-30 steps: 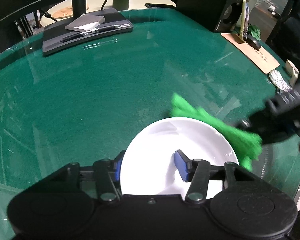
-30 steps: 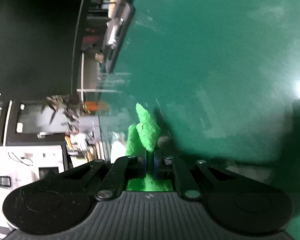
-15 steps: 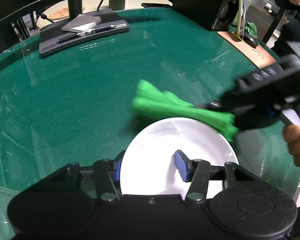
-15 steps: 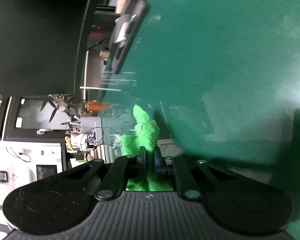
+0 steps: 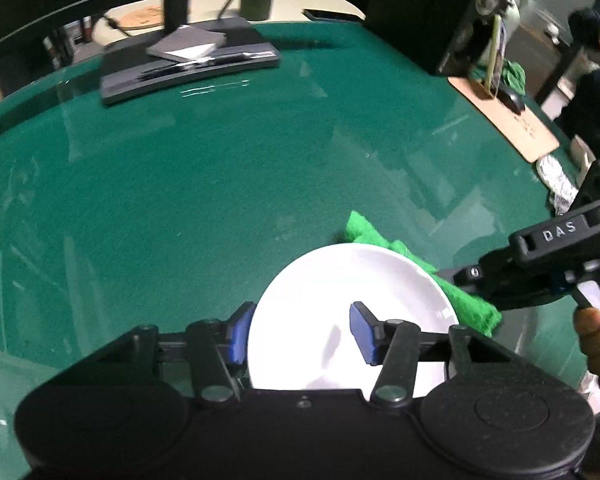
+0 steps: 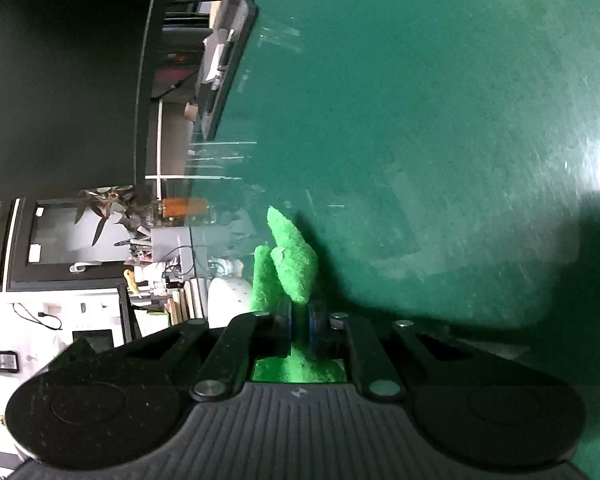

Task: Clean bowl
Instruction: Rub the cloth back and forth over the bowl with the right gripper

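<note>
My left gripper point(image 5: 298, 330) clamps the white bowl's point(image 5: 340, 280) rim: glazed, slick, breakable. My right gripper point(image 6: 299, 322) is clenched on the soft, limp green cloth point(image 6: 292, 264).

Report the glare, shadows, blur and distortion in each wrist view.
Left wrist view: fisheye bends the green table edge into an arc; white bowl is nearly overexposed; streaky reflections on the table; far background soft. Right wrist view: horizon rolled sideways; bright glare at the right edge; dark shadow beside the green cloth.
</note>
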The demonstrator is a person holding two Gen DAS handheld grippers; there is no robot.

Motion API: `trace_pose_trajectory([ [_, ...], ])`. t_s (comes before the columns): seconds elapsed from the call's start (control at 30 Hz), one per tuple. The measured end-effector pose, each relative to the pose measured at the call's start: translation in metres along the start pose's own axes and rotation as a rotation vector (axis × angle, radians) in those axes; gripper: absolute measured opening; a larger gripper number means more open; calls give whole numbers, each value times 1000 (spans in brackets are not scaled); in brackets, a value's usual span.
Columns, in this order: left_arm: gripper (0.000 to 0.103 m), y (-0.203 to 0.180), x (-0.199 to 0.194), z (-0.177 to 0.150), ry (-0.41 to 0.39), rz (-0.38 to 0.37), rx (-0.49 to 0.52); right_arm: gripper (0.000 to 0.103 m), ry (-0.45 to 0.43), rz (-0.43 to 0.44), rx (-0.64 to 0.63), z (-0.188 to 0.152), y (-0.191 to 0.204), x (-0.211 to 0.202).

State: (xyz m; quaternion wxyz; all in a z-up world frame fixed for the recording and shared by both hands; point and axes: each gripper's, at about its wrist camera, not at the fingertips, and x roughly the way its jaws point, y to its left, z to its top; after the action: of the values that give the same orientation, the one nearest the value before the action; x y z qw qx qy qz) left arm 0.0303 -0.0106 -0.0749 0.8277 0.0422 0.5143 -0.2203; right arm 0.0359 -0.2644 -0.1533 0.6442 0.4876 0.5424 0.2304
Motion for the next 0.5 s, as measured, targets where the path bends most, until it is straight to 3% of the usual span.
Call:
trace_pose_trajectory([
  [0.03,48,-3,0,-2,6,24,19,9,0,-7,3,-1,-2,-2],
  [0.1,21,-10,2,-6,19,79,64,9,3,-9,16,-3,-5,-5],
  [0.13,20,-11,4,-7,15,114,100,9,5,-7,21,-5,-7,-7],
  [0.2,19,-5,5,-5,12,96,96,9,16,-3,17,-8,-6,-10],
  [0.33,24,-2,12,3,21,69,188,9,26,3,12,-10,-5,-13],
  [0.5,26,1,17,8,40,45,246,9,3,-40,-36,7,8,7],
])
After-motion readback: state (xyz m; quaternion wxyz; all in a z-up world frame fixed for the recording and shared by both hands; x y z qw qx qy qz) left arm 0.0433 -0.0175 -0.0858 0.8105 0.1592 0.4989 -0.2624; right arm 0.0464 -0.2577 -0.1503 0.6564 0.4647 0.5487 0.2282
